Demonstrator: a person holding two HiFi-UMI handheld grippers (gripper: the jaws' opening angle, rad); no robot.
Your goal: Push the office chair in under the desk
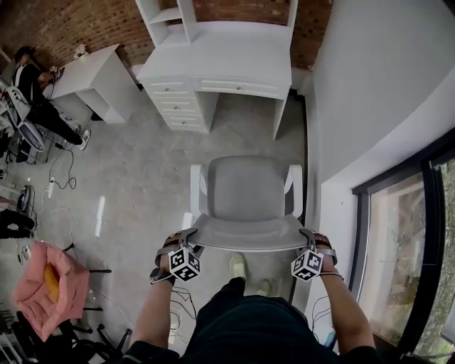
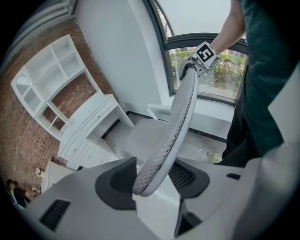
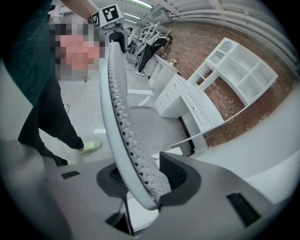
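A grey office chair stands on the floor facing a white desk, some way short of the knee space. Its backrest is nearest me. My left gripper is shut on the backrest's left top corner, and in the left gripper view the mesh edge sits between the gripper's dark pads. At the right top corner, my right gripper is shut on the backrest as well. In the right gripper view the edge lies against the pads of that gripper.
A drawer stack fills the desk's left side and shelves rise above it. A white wall and a window run close on the right. To the left are a second white desk, floor cables and a pink cloth.
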